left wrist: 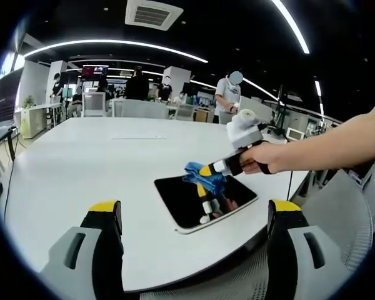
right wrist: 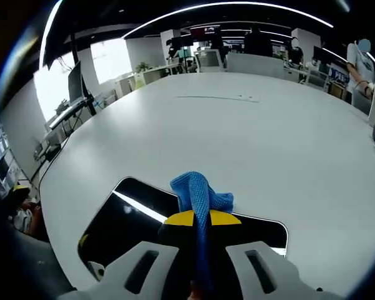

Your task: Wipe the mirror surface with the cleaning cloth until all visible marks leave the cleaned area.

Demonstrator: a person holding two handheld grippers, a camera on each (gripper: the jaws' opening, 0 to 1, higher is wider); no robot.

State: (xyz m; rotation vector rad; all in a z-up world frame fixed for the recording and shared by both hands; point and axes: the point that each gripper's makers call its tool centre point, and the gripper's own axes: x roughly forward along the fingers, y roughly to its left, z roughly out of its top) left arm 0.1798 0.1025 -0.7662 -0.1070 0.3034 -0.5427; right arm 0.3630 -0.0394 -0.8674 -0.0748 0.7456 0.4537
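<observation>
Left gripper view
Left gripper point(left wrist: 197, 219): jaws spread wide apart, yellow-tipped, rising from bottom edge; nothing btwn them, well short of the mirror.
Table point(left wrist: 100, 162): large white top, rounded edge near camera.
Mirror point(left wrist: 181, 201): dark rounded-rect panel w/ pale rim, lying flat near table's near edge, reflecting the tool above it.
Cleaning cloth point(left wrist: 199, 173): blue, bunched, resting on mirror's far edge.
Right gripper point(left wrist: 207, 170): enters from right, tilted down toward mirror, yellow tips pinched on the cloth.
Hand point(left wrist: 261, 157): wrapped round gripper handle; bare forearm extends to right edge, roughly level, wrist angled down.
Background: office desks, chairs, several persons standing far side.

Right gripper view
Right gripper point(right wrist: 194, 220): jaws closed tight on cloth, yellow tips touching it either side; aimed down at mirror.
Cleaning cloth point(right wrist: 200, 194): blue mesh-textured, folded strip running up btwn tips, bunch sticking out ahead, lying over the mirror's far edge.
Mirror point(right wrist: 125, 219): black glossy face under the gripper, a bright ceiling-light streak reflected across it; whether marks remain – cannot tell.
Table point(right wrist: 237, 137): white, broad.
</observation>
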